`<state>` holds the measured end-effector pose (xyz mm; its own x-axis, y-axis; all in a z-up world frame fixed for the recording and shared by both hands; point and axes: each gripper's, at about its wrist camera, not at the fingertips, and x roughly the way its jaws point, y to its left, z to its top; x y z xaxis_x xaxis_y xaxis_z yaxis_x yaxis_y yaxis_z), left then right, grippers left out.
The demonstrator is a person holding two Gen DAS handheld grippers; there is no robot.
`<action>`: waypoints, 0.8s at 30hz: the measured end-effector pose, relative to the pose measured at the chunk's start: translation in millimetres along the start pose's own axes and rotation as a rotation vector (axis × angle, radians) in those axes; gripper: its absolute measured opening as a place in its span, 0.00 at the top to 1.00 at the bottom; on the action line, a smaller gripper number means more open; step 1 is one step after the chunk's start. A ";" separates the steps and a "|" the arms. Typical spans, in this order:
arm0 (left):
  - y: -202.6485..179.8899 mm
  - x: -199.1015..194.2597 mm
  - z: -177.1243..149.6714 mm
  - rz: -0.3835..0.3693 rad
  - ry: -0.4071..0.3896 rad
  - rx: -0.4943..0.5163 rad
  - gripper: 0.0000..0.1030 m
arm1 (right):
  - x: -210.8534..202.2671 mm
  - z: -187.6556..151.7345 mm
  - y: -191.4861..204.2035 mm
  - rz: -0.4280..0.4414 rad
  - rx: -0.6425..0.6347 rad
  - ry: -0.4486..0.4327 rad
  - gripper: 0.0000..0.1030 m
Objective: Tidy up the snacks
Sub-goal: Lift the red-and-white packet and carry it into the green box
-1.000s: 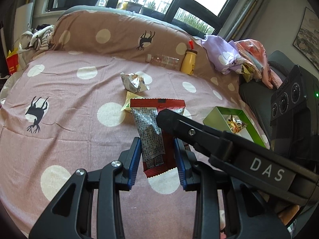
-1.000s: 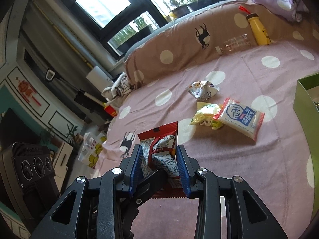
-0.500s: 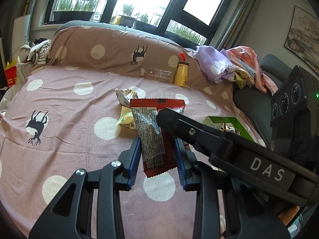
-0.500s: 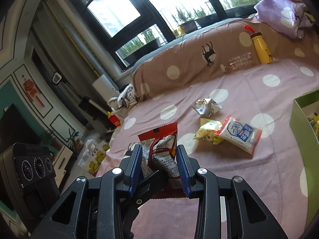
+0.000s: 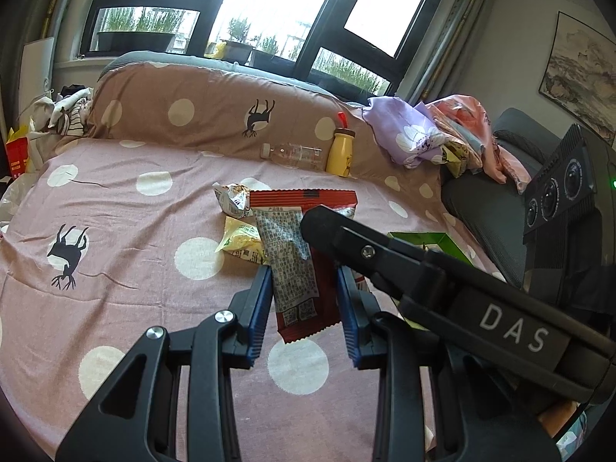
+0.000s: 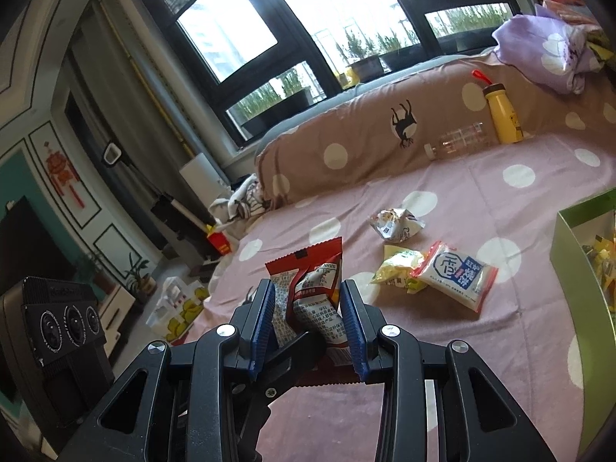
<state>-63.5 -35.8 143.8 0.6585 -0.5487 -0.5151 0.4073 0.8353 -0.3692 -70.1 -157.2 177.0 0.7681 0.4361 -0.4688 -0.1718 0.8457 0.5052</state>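
A red snack packet point(image 5: 304, 254) with a silver printed panel hangs above the pink dotted bedspread. My right gripper point(image 6: 308, 308) is shut on the red packet point(image 6: 312, 288) and squeezes it. In the left wrist view the right gripper's finger point(image 5: 346, 238) crosses in from the right over the packet. My left gripper point(image 5: 304, 296) stands around the packet's lower end with a small gap on each side, jaws parted. On the bed lie a crumpled silver packet point(image 6: 396, 223), a yellow packet point(image 6: 396, 265) and a white, blue and red packet point(image 6: 454, 273).
A green box point(image 6: 569, 254) holding wrapped snacks stands at the right on the bedspread point(image 6: 500, 346). A yellow bottle point(image 5: 340, 154) and a clear bottle point(image 5: 292, 154) lie against the brown bolster point(image 5: 192, 115). Clothes point(image 5: 423, 134) pile up at the far right.
Both grippers have risen with the red packet, so the bed looks farther off and more of the windows shows. The hold on the packet is the same.
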 end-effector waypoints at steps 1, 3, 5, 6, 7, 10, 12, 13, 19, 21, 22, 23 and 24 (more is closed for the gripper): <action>-0.9 -0.4 0.0 -0.002 -0.003 0.001 0.69 | -0.9 0.2 0.0 -0.002 -0.002 -0.003 0.63; -3.2 -1.0 0.3 -0.004 -0.006 0.005 0.69 | -2.8 0.7 -0.5 -0.002 -0.001 -0.009 0.63; -5.2 -1.5 0.4 -0.005 -0.011 0.007 0.69 | -3.9 0.9 -1.4 -0.001 0.001 -0.015 0.63; -6.0 -1.7 0.6 -0.006 -0.012 0.008 0.69 | -4.8 1.0 -1.7 -0.002 -0.001 -0.017 0.63; -7.1 -1.9 0.6 -0.008 -0.014 0.010 0.69 | -5.9 1.1 -1.6 -0.002 -0.003 -0.019 0.63; -8.8 -2.1 0.9 -0.009 -0.019 0.012 0.69 | -8.2 1.5 -2.0 -0.003 -0.005 -0.024 0.63; -9.9 -3.0 0.8 -0.010 -0.024 0.014 0.69 | -8.6 2.1 -2.8 -0.002 -0.008 -0.029 0.63; -10.2 -3.5 0.9 -0.013 -0.027 0.015 0.69 | -9.7 2.3 -2.0 -0.003 -0.009 -0.031 0.63; -11.9 -5.9 1.3 -0.019 -0.035 0.019 0.69 | -12.9 2.8 -0.9 -0.005 -0.014 -0.039 0.63; -11.9 -6.7 1.2 -0.024 -0.036 0.019 0.69 | -13.2 3.0 -0.9 -0.008 -0.015 -0.039 0.63; -12.3 -7.0 1.2 -0.025 -0.037 0.020 0.69 | -13.6 3.3 -0.9 -0.008 -0.014 -0.040 0.63; -12.6 -7.4 1.4 -0.025 -0.038 0.021 0.69 | -14.9 4.1 -0.7 -0.008 -0.014 -0.041 0.63; -13.4 -7.8 1.6 -0.025 -0.039 0.022 0.69 | -15.4 4.6 -0.9 -0.007 -0.014 -0.043 0.63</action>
<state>-73.1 -42.6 154.0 0.6721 -0.5678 -0.4753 0.4372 0.8223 -0.3641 -79.0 -166.0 187.1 0.7949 0.4170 -0.4407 -0.1748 0.8530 0.4918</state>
